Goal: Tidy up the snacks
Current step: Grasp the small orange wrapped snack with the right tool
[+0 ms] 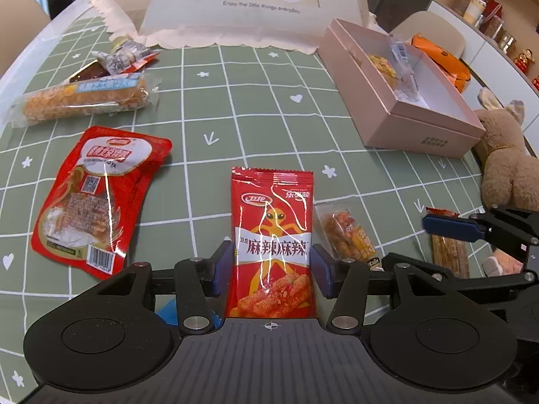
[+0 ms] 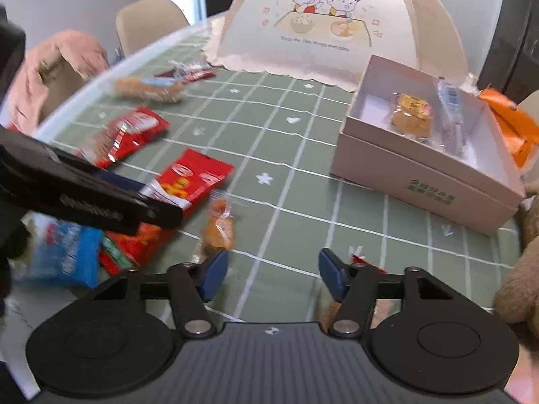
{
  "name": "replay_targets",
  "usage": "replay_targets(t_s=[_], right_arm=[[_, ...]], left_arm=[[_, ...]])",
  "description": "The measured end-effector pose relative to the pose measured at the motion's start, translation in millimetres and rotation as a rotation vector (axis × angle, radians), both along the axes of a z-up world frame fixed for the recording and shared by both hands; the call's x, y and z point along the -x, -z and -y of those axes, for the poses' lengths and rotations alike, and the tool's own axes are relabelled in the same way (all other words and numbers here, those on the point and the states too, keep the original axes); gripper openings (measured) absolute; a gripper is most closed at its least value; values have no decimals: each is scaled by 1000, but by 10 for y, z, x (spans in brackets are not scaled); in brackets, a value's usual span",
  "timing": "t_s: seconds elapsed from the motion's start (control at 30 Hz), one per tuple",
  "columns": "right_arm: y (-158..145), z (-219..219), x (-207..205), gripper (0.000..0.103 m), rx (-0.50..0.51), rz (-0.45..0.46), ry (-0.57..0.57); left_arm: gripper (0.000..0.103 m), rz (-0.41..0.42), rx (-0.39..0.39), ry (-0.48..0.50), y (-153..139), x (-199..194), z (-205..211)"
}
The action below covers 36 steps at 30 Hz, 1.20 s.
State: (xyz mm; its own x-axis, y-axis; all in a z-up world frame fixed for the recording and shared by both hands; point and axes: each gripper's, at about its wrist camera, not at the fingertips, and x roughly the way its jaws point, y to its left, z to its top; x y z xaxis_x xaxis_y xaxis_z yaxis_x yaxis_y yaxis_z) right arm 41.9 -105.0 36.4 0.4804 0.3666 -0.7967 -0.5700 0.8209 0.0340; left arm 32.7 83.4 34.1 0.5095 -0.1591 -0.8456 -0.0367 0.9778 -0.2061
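Note:
My left gripper (image 1: 272,266) is shut on a red spicy-strip snack packet (image 1: 273,235), its blue pads pressing both edges, low over the green checked tablecloth. The same packet shows in the right wrist view (image 2: 188,181) under the left gripper's arm. My right gripper (image 2: 271,274) is open and empty above the cloth; it shows at the right edge of the left wrist view (image 1: 451,229). A pink open box (image 1: 417,124) (image 2: 421,171) holds a yellow cake pack (image 2: 412,114) and a clear wrapped snack (image 2: 451,111). A small orange snack (image 1: 350,232) (image 2: 219,225) lies beside the held packet.
A larger red pouch (image 1: 97,195), a long bread roll pack (image 1: 84,97) and small wrapped snacks (image 1: 124,55) lie at left. A domed food cover (image 2: 340,23) stands at the back. A plush toy (image 1: 505,165) sits right of the box. A blue packet (image 2: 64,256) lies near left.

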Motion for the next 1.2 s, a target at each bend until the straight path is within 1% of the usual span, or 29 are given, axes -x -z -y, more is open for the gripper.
replay_targets(t_s=[0.07,0.23,0.43,0.57,0.63,0.73,0.83,0.97,1.0,1.03,1.07,1.1,1.2], right_arm=[[19,-25,-37,52,-34,-25,-11],[107,-144,-133,51,-67,-61,-33],[177,-290,-233,48,-69,-48,-73],[181,-323,-326,48,-59,-31,-97],[170,-275,-349,48,-38,-12,-79],[151,-117,-400,48,-37,-26,-37],[120,-30,-442,49,-78,-57,-29],[127,-108,-585,49,-144,-122,13],[132,-149,-614,49,-159,-135,25],[136,-193,-643,52,-170,-142,36],[140,-234,-661,59,-172,-138,43],[142,-291,-670,61,-164,-120,46],[169,-436,-681,61,-127,-91,19]], left_arm=[[55,-10,-6,-6,-8,7,-12],[55,-25,-40,-14,-17,42,-46],[54,-25,-42,-49,-18,68,-102],[54,-32,-40,-51,-23,69,-110],[54,-39,-57,-44,-26,79,-105],[55,-41,-93,-25,-24,121,-68],[57,-28,-137,-1,-12,154,12],[59,-23,-167,0,0,163,73],[60,-23,-172,2,1,163,81],[60,-23,-177,5,1,164,89],[60,-22,-179,6,1,168,93],[60,-20,-178,5,2,170,90],[60,-9,-173,0,8,188,85]])
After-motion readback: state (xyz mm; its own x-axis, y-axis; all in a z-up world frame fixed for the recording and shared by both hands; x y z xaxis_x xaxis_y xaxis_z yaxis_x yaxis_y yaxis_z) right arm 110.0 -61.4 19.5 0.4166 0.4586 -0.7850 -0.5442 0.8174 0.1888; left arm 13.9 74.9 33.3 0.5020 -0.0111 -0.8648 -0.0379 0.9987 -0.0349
